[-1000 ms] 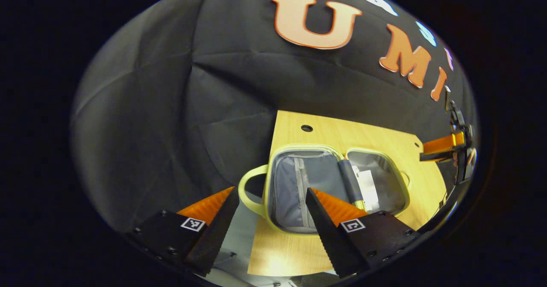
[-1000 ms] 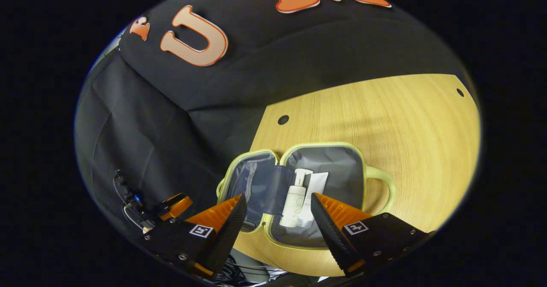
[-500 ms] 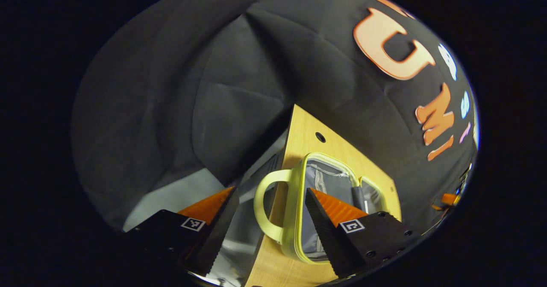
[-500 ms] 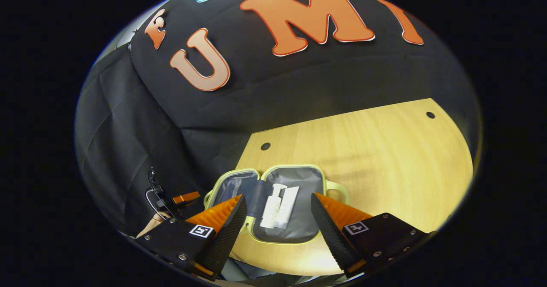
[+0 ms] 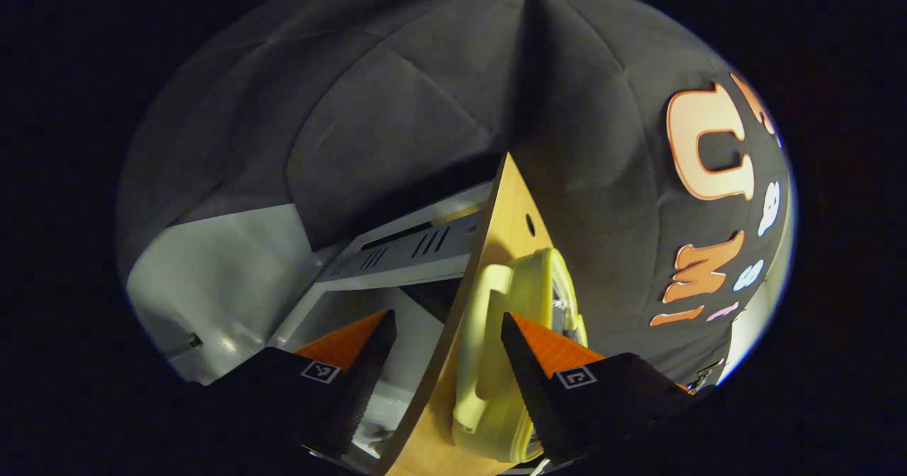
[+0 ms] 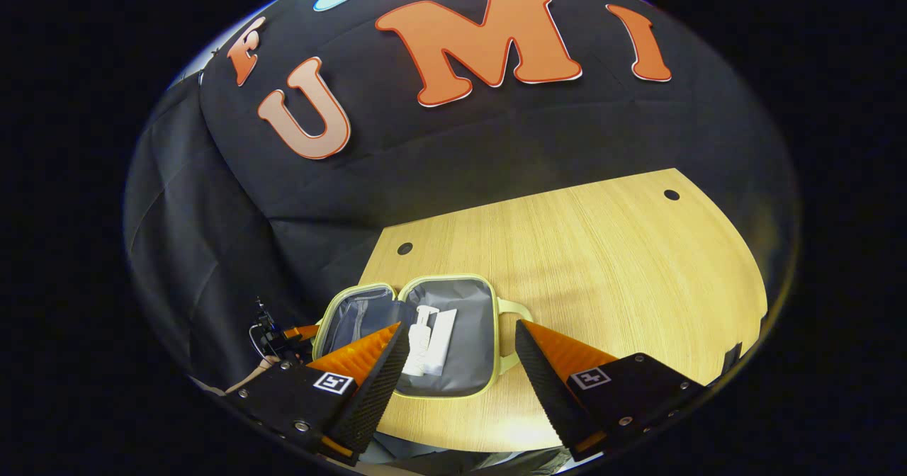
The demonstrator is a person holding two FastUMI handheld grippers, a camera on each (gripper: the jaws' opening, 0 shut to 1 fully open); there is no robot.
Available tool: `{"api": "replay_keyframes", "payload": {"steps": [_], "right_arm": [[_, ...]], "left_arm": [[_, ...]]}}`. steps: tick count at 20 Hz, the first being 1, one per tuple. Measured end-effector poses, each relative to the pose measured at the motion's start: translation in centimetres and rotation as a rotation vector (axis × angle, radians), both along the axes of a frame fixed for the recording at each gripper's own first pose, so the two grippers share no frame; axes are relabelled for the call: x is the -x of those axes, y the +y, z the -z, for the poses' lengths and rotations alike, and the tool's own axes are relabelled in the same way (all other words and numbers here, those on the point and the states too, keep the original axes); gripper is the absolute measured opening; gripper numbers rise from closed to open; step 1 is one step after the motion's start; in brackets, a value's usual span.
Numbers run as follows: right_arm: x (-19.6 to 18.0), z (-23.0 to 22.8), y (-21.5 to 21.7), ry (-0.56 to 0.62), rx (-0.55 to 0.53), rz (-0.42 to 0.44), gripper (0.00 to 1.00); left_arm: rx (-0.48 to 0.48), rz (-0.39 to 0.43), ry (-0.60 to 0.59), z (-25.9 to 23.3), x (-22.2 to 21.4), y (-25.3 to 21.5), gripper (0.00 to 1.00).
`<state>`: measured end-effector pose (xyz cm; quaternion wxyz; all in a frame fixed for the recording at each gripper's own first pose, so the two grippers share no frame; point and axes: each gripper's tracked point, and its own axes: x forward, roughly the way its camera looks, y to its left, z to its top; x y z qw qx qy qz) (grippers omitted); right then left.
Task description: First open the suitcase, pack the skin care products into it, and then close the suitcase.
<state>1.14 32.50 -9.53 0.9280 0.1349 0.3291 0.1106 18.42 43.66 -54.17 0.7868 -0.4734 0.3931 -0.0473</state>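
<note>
Since a second ago the left claw (image 5: 439, 355) has swung out past the left end of the suitcase (image 6: 453, 363) and dropped low, so the left gripper view now looks along the tabletop (image 5: 496, 214) edge and meets the case end-on, its yellow-green handle (image 5: 482, 334) nearest. The right claw (image 6: 457, 370) has pulled back and up from the suitcase, which sits smaller in the right gripper view than before.

Both claws are released, fingers spread wide with nothing between them. The left claw's fingers straddle the tabletop edge at the suitcase's handle end, not touching the handle as far as can be told. The right claw hangs above the suitcase's near side, apart from it.

The suitcase lies open flat on the wooden tabletop (image 6: 602, 249), both grey-lined halves facing up. Two white skin care products, a pump bottle (image 6: 419, 334) and a tube (image 6: 441, 338), lie side by side in the suitcase's right half, close to its hinge. The left claw (image 6: 301, 332) also shows just beyond the suitcase's left half, held by a hand.
</note>
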Motion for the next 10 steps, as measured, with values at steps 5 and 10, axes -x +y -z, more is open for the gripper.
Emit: {"api": "replay_keyframes", "payload": {"steps": [5,10], "right_arm": [[0.6,0.1,0.2,0.005,-0.020,-0.016,0.95],[1.3,0.1,-0.3,-0.003,-0.032,-0.033,0.95]], "left_arm": [[-0.116,0.044,0.020,-1.2,-0.5,-0.6,0.12],[-0.244,0.111,-0.137,-8.3,-0.9,-1.7,0.06]]}}
